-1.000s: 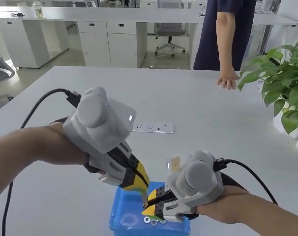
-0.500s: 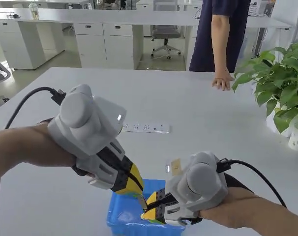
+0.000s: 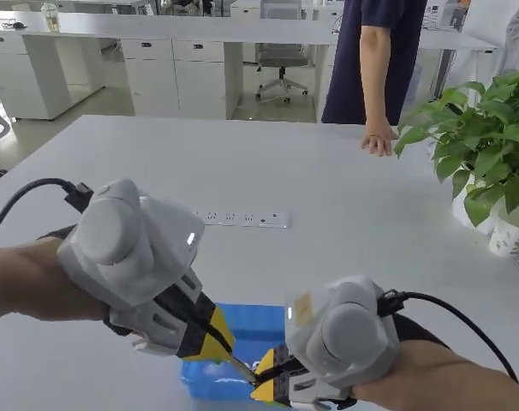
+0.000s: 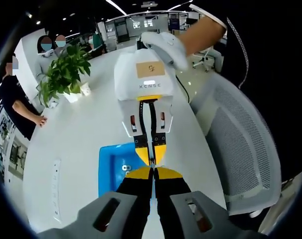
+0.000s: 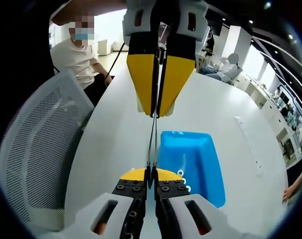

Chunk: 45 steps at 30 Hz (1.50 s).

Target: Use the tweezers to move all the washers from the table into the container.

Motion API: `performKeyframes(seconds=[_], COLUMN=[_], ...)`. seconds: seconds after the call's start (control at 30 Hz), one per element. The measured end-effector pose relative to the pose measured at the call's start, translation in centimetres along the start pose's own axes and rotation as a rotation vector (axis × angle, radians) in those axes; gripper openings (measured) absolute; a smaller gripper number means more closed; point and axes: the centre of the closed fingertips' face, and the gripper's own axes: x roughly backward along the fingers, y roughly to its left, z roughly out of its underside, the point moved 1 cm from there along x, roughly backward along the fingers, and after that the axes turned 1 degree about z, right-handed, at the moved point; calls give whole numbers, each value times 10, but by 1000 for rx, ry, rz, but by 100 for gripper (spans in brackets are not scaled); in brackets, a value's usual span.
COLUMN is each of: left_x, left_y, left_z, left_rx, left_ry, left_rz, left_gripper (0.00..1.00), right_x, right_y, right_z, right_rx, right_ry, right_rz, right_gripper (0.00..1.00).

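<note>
My left gripper (image 4: 152,173) has its jaws clenched on one end of the tweezers (image 5: 152,144), with no gap showing between the yellow tips; my right gripper (image 5: 151,175) is clamped just as tight on the other end, so the thin metal legs bridge the short space between the two pairs of jaws, which face each other tip to tip; both sets of jaws hang over the near edge of the blue container (image 5: 203,149), which sits on the white counter (image 3: 345,188); a few washers (image 5: 183,176) lie inside the container near the end closest to my right jaws; from the head view the gripper bodies cover much of the container and its near side is cut off by the bottom of the frame; the tweezers are so thin that I cannot tell which end is the tip, nor whether they pinch a washer; farther off, a power strip (image 3: 242,219) lies flat, a potted plant (image 3: 478,145) stands at the right, and a person's hand (image 3: 378,142) rests on the far edge.
</note>
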Motion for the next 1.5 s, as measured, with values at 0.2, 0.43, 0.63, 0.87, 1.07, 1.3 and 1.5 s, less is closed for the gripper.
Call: performKeyframes(seconds=[0.2, 0.43, 0.63, 0.87, 1.07, 1.3, 1.5], left_x=[-9, -22, -38, -55, -67, -79, -88], left_y=[-15, -30, -41, -52, -58, -62, -63], left_z=[15, 26, 40, 56, 67, 79, 85], left_rx=[13, 43, 68, 107, 138, 154, 160], left_ry=[25, 18, 17, 14, 17, 46, 60], left_rz=[10, 22, 29, 36, 39, 52, 64], left_gripper=[4, 4, 4, 4, 4, 4, 4], right_x=[-4, -10, -20, -31, -36, -43, -47], right_y=[16, 33, 45, 56, 61, 63, 67], right_z=[6, 16, 28, 40, 48, 55, 61], right_rx=[0, -10, -17, -14, -12, -21, -19], right_ry=[21, 41, 61, 80, 94, 100, 111], right_rz=[-21, -54, -77, -95, -106, -117, -123], right_gripper=[5, 5, 5, 5, 5, 6, 6])
